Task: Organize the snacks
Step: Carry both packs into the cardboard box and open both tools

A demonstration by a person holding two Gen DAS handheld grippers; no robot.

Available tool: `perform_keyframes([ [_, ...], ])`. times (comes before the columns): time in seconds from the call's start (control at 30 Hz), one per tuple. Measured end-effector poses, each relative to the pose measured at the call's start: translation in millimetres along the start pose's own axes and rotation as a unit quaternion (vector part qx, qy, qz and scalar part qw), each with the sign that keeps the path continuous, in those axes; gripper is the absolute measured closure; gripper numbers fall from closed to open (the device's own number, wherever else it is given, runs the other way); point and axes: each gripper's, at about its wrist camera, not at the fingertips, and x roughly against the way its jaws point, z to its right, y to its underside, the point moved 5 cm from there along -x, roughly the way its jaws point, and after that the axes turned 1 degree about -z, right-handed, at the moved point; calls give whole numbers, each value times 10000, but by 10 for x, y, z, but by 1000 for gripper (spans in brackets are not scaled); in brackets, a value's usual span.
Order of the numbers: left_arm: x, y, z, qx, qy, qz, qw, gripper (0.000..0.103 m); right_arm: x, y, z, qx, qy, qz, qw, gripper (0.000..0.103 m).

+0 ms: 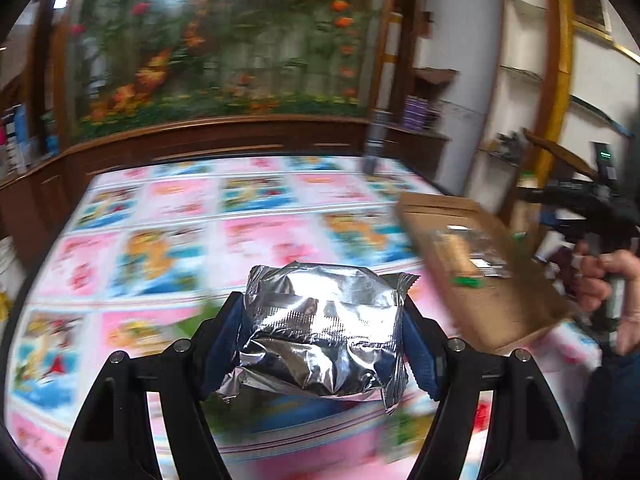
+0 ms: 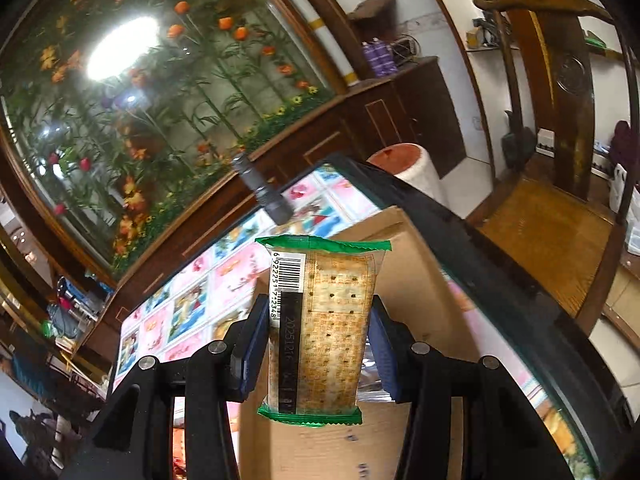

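Observation:
My left gripper (image 1: 322,334) is shut on a crinkled silver foil snack packet (image 1: 320,328), held above the patterned tablecloth (image 1: 168,220). My right gripper (image 2: 318,340) is shut on a clear cracker packet with green ends and a barcode (image 2: 320,332), held upright over a cardboard box (image 2: 404,264). In the left wrist view the cardboard box (image 1: 516,300) sits at the table's right side with packets (image 1: 468,254) inside. Behind it a person's hand (image 1: 604,280) holds the right gripper's black handle. A silver packet (image 2: 370,380) shows in the box behind the crackers.
A dark grey cylinder (image 1: 374,140) stands at the table's far right corner, also the cylinder (image 2: 262,192) in the right wrist view. Dark wooden cabinets (image 1: 224,140) and a flower mural back the table. A wooden chair (image 2: 560,200) stands beyond the table's dark edge (image 2: 500,300). Green packets (image 1: 404,436) lie blurred near my left gripper.

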Motion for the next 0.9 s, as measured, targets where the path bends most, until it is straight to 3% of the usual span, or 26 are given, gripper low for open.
perform_keyframes([
  [0.2,-446,-100,1098,-491,914,-304,9941,30,-206,57,49,428,634,-445,9961,52],
  [0.37,-803,10,1658,-828,1198,-632,9873,30,-321,147,200,424,846,-881,9916,52],
  [0.53,-1055,176,1802,-939,1184,-939,9840,30,-467,276,252,672,1074,-1287,9836,52],
  [0.9,-1197,198,1788,-949,1094,-978,9846,30,-560,393,152,942,1212,-1506,9766,52],
])
